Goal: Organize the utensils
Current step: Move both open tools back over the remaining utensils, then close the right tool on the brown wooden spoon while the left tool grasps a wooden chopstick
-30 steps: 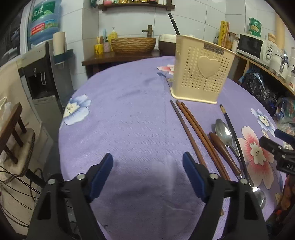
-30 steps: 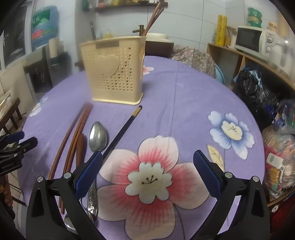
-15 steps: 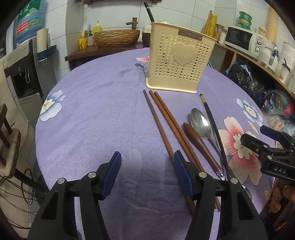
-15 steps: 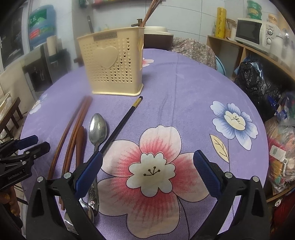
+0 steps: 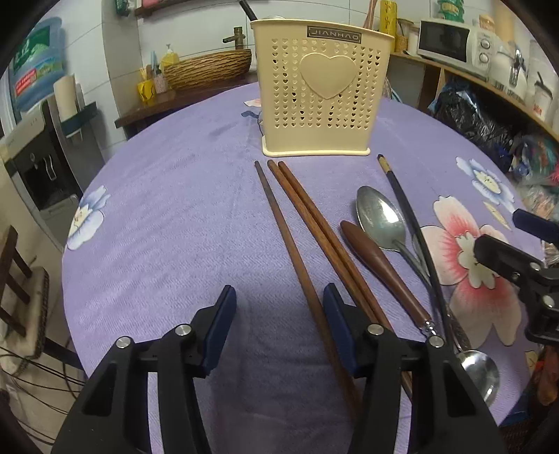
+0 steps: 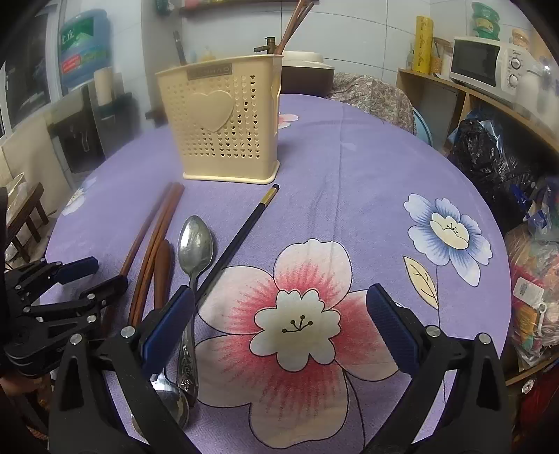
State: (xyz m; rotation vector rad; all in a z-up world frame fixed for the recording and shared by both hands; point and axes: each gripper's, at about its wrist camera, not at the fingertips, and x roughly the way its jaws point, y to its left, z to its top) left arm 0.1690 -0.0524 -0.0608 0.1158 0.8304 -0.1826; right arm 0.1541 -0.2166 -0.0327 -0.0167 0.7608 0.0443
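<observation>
A cream perforated utensil holder (image 5: 319, 94) (image 6: 223, 125) stands at the far middle of the purple table, with some chopsticks (image 6: 293, 24) sticking out of it. In front of it lie three brown chopsticks (image 5: 290, 237), a wooden-handled spoon (image 5: 380, 265), a metal spoon (image 5: 380, 213) and a black chopstick (image 5: 408, 216). My left gripper (image 5: 279, 324) hovers low over the near ends of the brown chopsticks. Its jaws are closing, and the leftmost chopstick runs between them, close to the right pad (image 5: 335, 324) but not pinched. My right gripper (image 6: 279, 314) stands open above the pink flower print, holding nothing.
The table edge curves close on both sides. A shelf with a microwave (image 6: 485, 63) and a black bag (image 6: 489, 153) stand to the right. A wooden stool (image 5: 21, 279) and a water dispenser (image 5: 38, 150) are to the left.
My left gripper has moved right and a little lower, toward the brown chopsticks, and its jaws have narrowed. The right gripper has stayed still and open.
</observation>
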